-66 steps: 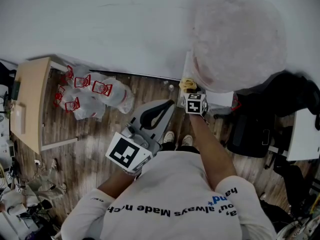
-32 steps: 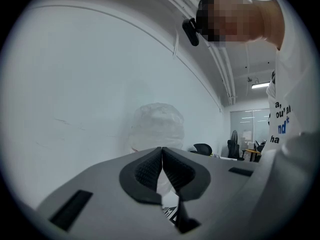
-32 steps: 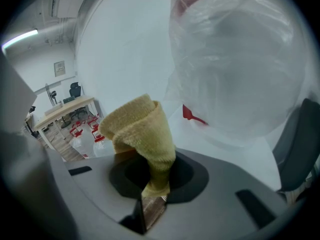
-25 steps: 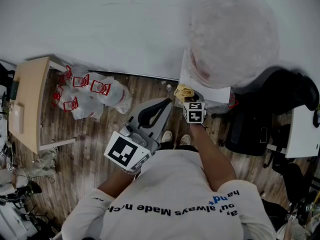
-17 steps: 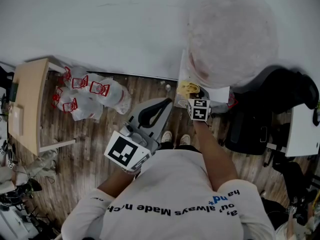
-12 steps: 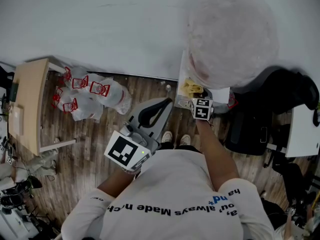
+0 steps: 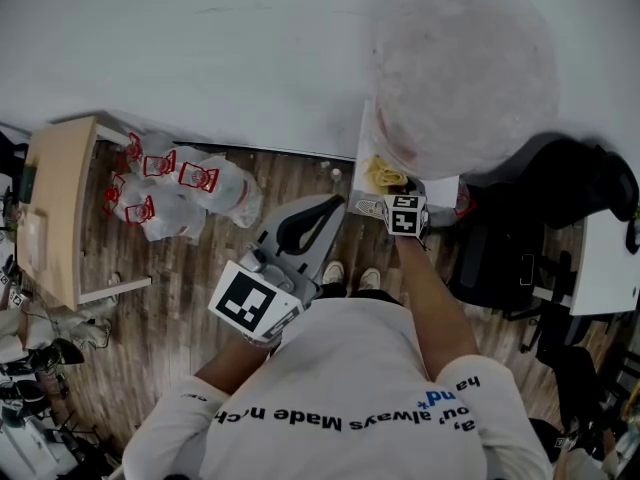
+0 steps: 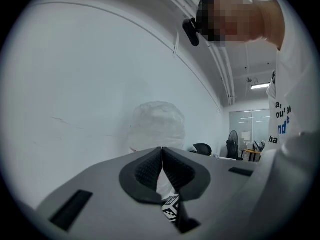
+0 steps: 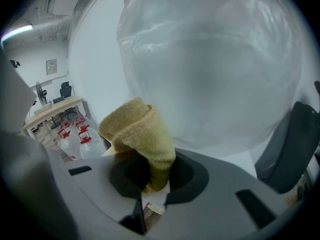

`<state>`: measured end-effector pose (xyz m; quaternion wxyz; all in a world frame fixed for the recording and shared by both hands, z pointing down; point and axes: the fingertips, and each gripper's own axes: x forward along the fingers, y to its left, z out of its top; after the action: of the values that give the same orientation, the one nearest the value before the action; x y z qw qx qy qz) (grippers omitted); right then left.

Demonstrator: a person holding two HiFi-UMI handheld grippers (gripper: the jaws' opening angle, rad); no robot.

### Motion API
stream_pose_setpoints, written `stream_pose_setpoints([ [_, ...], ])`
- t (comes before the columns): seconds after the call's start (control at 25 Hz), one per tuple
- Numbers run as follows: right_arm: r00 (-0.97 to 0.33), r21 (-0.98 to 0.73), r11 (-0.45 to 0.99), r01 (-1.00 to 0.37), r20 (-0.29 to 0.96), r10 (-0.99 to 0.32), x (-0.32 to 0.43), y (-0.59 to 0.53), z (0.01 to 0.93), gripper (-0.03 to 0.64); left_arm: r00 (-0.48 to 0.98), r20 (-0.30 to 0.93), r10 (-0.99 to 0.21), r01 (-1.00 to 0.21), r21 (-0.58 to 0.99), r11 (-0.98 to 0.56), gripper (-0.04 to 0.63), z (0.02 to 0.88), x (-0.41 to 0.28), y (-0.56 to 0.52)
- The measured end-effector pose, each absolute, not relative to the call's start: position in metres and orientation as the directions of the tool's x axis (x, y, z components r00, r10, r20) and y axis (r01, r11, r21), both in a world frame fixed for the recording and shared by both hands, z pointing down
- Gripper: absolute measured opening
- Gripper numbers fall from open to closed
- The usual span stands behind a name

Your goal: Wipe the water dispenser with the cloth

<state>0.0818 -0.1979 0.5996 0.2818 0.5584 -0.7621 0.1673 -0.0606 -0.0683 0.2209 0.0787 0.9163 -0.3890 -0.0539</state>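
Observation:
The water dispenser (image 7: pixel 432 190) stands against the white wall, its big bottle (image 7: pixel 465 78) wrapped in cloudy plastic. My right gripper (image 7: pixel 393 191) is shut on a folded yellow cloth (image 7: pixel 382 174), which lies against the dispenser's white top just below the bottle. In the right gripper view the cloth (image 9: pixel 141 133) sticks up from between the jaws of the right gripper (image 9: pixel 155 178), with the bottle (image 9: pixel 215 69) close behind. My left gripper (image 7: pixel 333 208) hangs left of the dispenser, shut and holding nothing. In the left gripper view, the left gripper (image 8: pixel 161 165) has the bottle (image 8: pixel 156 126) beyond it.
Several bagged water jugs with red handles (image 7: pixel 175 183) lie on the wooden floor at the left, beside a light wooden table (image 7: pixel 58 203). A black office chair (image 7: pixel 585 183) and a dark bag (image 7: pixel 498 258) stand right of the dispenser, with a white table (image 7: pixel 610 268) further right.
My right gripper has slid the cloth a little to the right along the dispenser's top. The left gripper has stayed where it was.

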Motion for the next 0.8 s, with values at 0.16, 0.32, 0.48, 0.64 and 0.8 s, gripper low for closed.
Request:
stream_pose_setpoints([
  [0.16, -0.231, 0.049, 0.337, -0.940, 0.635, -0.737, 0.081, -0.193, 0.600, 0.061, 0.690, -0.037, -0.723, -0.705, 0.187, -0.684, 0.020, 0.221, -0.058, -0.069],
  [0.32, -0.235, 0.058, 0.350, -0.935, 0.636, -0.735, 0.081, -0.189, 0.600, 0.061, 0.687, -0.042, -0.725, -0.708, 0.186, -0.681, 0.020, 0.219, -0.058, -0.069],
  [0.48, -0.246, 0.059, 0.365, -0.929, 0.637, -0.731, 0.080, -0.183, 0.600, 0.061, 0.685, -0.045, -0.727, -0.709, 0.184, -0.680, 0.020, 0.218, -0.056, -0.067],
  [0.64, -0.255, 0.057, 0.375, -0.925, 0.639, -0.726, 0.080, -0.176, 0.601, 0.061, 0.686, -0.047, -0.727, -0.709, 0.184, -0.681, 0.020, 0.217, -0.054, -0.065],
  [0.8, -0.262, 0.058, 0.383, -0.922, 0.635, -0.727, 0.080, -0.168, 0.601, 0.061, 0.686, -0.048, -0.726, -0.709, 0.183, -0.681, 0.020, 0.217, -0.051, -0.064],
])
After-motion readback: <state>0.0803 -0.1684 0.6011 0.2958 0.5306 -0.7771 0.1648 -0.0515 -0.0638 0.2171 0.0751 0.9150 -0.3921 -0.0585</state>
